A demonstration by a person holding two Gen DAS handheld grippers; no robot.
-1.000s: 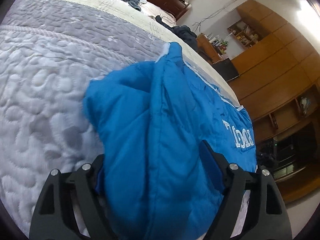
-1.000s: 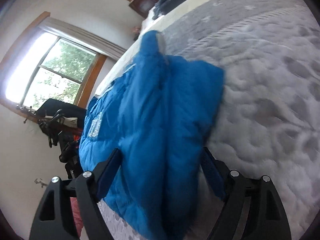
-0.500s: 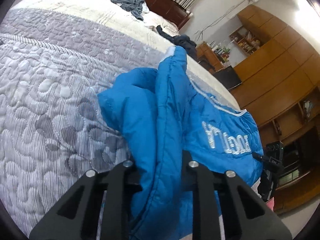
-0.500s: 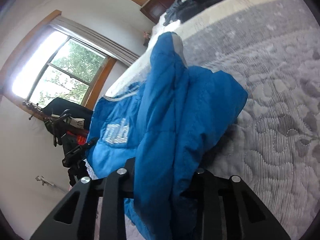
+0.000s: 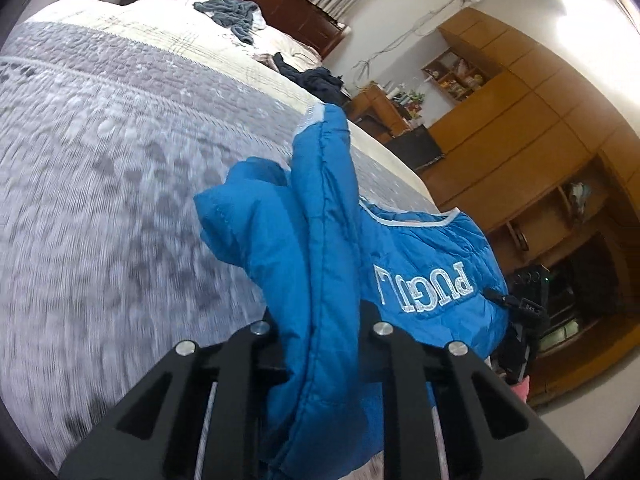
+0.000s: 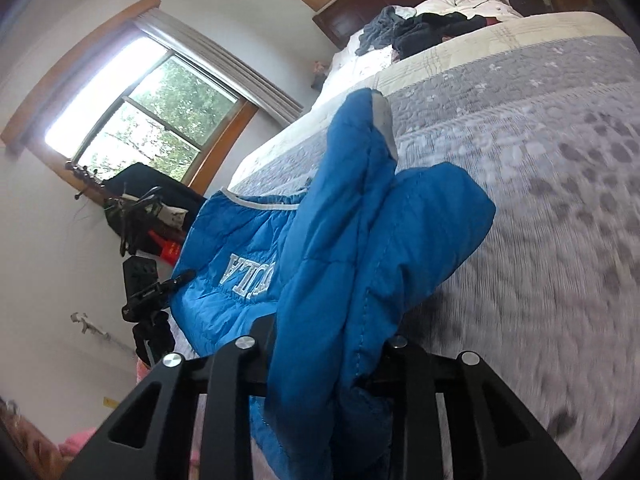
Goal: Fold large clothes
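Note:
A puffy blue jacket (image 5: 320,240) with white embroidered lettering lies on the grey quilted bed (image 5: 100,160). Part of it is lifted off the quilt. My left gripper (image 5: 320,328) is shut on a thick fold of the blue jacket at the bottom of the left wrist view. In the right wrist view the same blue jacket (image 6: 360,248) rises from my right gripper (image 6: 324,356), which is shut on another bunched fold. A grey-lined cuff (image 6: 382,120) sticks up at the top. Both sets of fingertips are buried in fabric.
Dark and grey-blue clothes (image 5: 232,14) lie heaped near the pillows and wooden headboard. Wooden cupboards (image 5: 520,120) line the wall past the bed's right side. A window (image 6: 140,120) and a tripod stand (image 6: 148,304) are on the other side.
Both grippers went from open around the jacket to shut on its folds. They have lifted it, so the lettered panel now hangs in view.

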